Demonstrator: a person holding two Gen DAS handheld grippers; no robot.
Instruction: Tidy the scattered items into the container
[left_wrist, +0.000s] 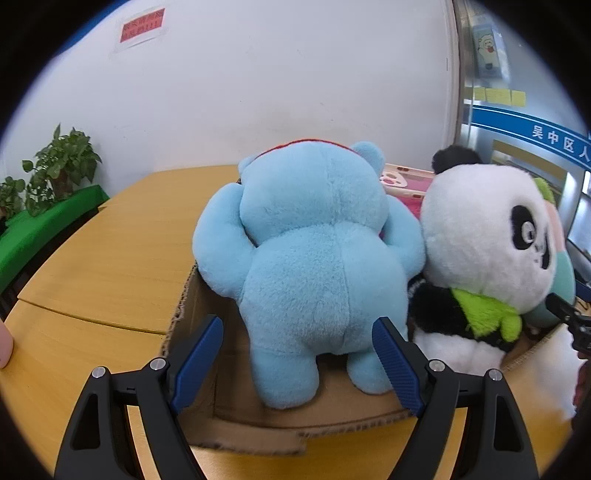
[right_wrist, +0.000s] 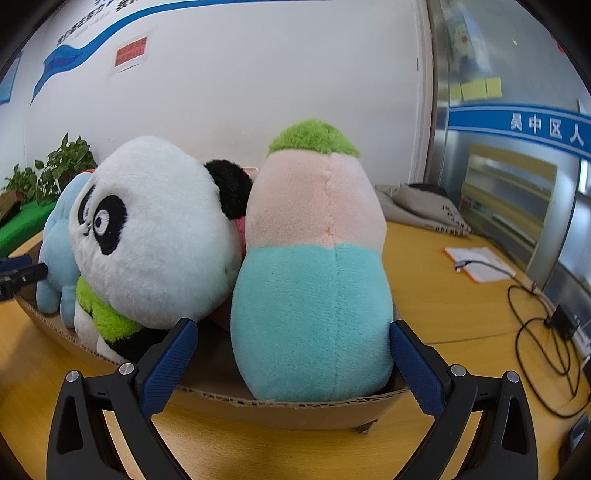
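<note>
Cardboard box (left_wrist: 207, 417), one, on the tabletop (left_wrist: 110, 266); contents three plush toys in a row: one blue bear (left_wrist: 314, 266) at the left end, one panda (left_wrist: 480, 236) in the middle, one pink-and-teal plush (right_wrist: 314, 277) at the right end. Left gripper (left_wrist: 303, 354) stood apart around the bear's legs; right gripper (right_wrist: 295, 354) apart beside the pink-and-teal plush. Judged: release stage, tidying nearly complete. Next move called for drawing both grippers back clear without toppling toys.

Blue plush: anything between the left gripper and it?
Nothing visible. The left gripper is open, its fingers on either side of the blue plush, which already stands in the box beside the panda. Whether the pads touch it is unclear.
</note>
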